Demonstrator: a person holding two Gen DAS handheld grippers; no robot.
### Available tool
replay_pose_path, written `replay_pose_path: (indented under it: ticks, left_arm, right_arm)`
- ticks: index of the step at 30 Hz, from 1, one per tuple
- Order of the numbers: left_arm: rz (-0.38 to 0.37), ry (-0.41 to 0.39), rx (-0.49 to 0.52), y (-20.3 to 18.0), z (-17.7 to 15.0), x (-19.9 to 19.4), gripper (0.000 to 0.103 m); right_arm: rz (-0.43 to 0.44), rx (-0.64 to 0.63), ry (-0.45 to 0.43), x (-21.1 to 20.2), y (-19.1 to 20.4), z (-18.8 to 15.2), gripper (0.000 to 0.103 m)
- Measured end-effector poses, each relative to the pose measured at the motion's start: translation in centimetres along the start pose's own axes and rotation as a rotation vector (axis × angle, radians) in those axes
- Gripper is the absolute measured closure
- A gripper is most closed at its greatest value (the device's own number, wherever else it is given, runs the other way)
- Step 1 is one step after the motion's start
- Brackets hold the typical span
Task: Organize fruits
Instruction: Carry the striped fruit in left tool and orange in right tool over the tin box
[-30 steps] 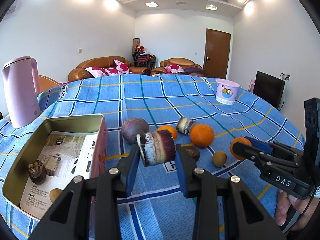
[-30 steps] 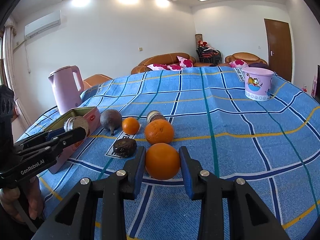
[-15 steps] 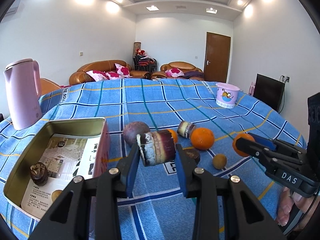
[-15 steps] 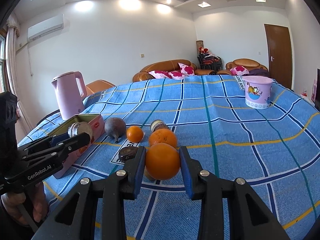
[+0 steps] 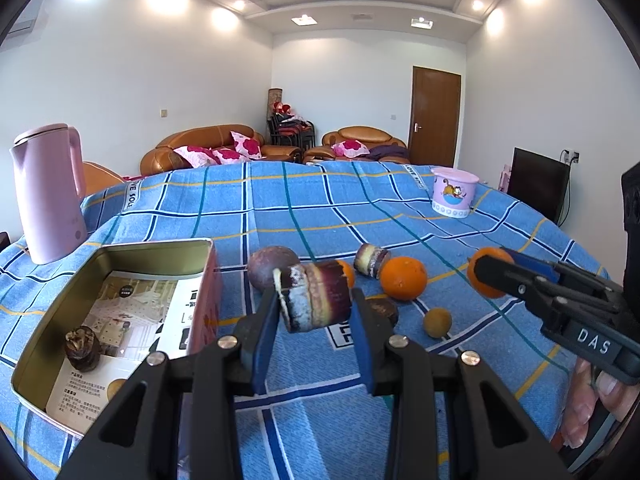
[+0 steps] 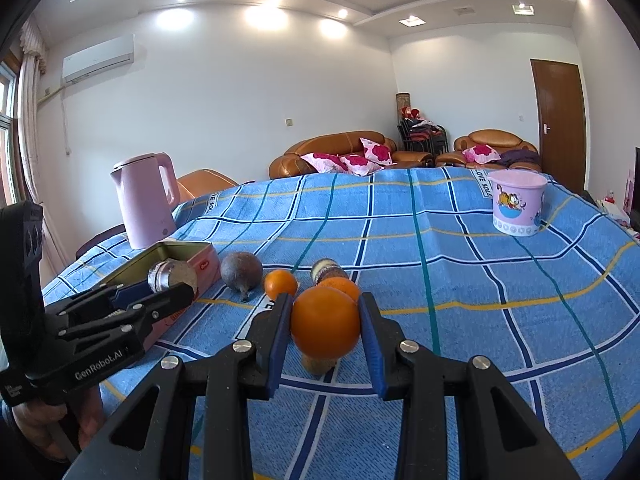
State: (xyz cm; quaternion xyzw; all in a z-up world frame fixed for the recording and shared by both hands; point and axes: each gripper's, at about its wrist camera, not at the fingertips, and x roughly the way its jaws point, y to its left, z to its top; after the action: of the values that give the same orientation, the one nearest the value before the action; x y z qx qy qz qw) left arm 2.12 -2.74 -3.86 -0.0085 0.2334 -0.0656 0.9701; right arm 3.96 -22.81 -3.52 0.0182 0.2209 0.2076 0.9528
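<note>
Round orange (image 6: pixel 325 327) lifted; tin (image 5: pixel 160 249) nearer.

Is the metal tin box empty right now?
No. The open rectangular metal tin holds a dark brown sugarcane chunk lying on a printed leaflet.

My left tongs (image 5: pixel 316 310) hold a short purple sugarcane segment (image 5: pixel 318 300) above the blue checked counter (image 5: pixel 320 216), right of the open rectangular metal tin (image 5: pixel 120 252); a small dark knobbly piece (image 5: pixel 83 349) sits in that tin. Behind it stands the pink electric kettle (image 5: pixel 48 192). My right tongs (image 6: pixel 325 332) hold a round orange (image 6: pixel 325 327), with another orange (image 6: pixel 339 283) just behind. The pink cartoon plastic bucket (image 6: pixel 516 208) stands far right.
</note>
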Motion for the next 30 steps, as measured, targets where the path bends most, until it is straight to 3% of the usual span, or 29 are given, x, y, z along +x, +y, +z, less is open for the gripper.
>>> replay_pose_path:
  ticks: [30]
  left_arm:
    - [0.041, -0.031, -0.042, 2.4, 0.9, -2.3, 0.066]
  right_arm:
    - [0.071, -0.088, -0.019, 0.4, 4.8, 3.7, 0.067]
